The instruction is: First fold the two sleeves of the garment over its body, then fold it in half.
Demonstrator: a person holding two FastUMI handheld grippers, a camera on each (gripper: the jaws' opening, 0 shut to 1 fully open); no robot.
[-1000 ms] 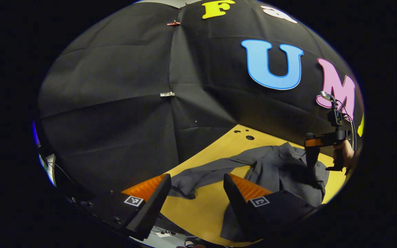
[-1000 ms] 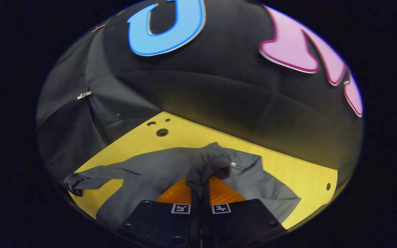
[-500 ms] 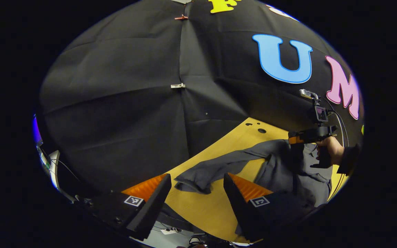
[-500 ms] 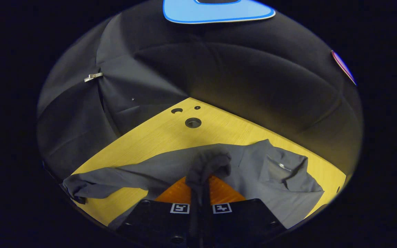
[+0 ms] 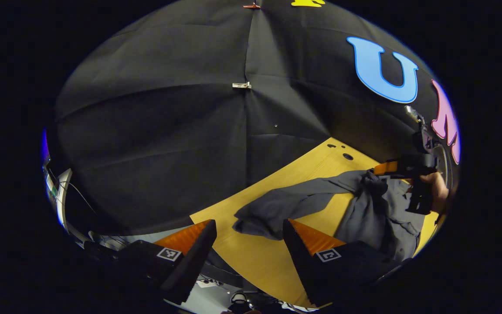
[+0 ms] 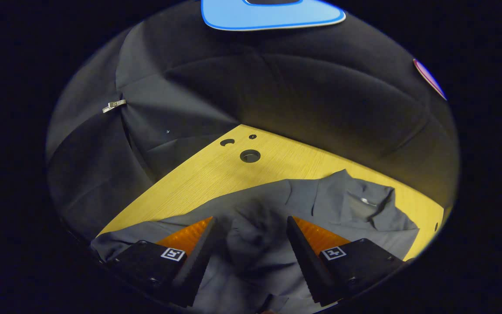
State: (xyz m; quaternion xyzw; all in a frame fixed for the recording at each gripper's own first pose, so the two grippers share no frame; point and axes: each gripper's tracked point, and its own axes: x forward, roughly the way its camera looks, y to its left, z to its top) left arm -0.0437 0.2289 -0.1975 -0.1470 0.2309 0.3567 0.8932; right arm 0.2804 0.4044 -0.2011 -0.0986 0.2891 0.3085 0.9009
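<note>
Right claw [image 6: 249, 226] released sleeve [image 6: 251, 231]; left claw [image 5: 246, 231] open.

Black cloth [image 5: 155, 144] hangs as the booth's wall on two sides, creased and meeting at a vertical seam. A small pale clip [image 5: 241, 85] pins that seam, and a red clip [image 5: 251, 6] sits higher up on it. The desk [image 6: 216, 174] is yellow wood with a fine grain. Three round holes [image 6: 249, 155] lie near its far corner, where the walls meet. Light falls warm on the desk, while the cloth above stays dim.
</note>
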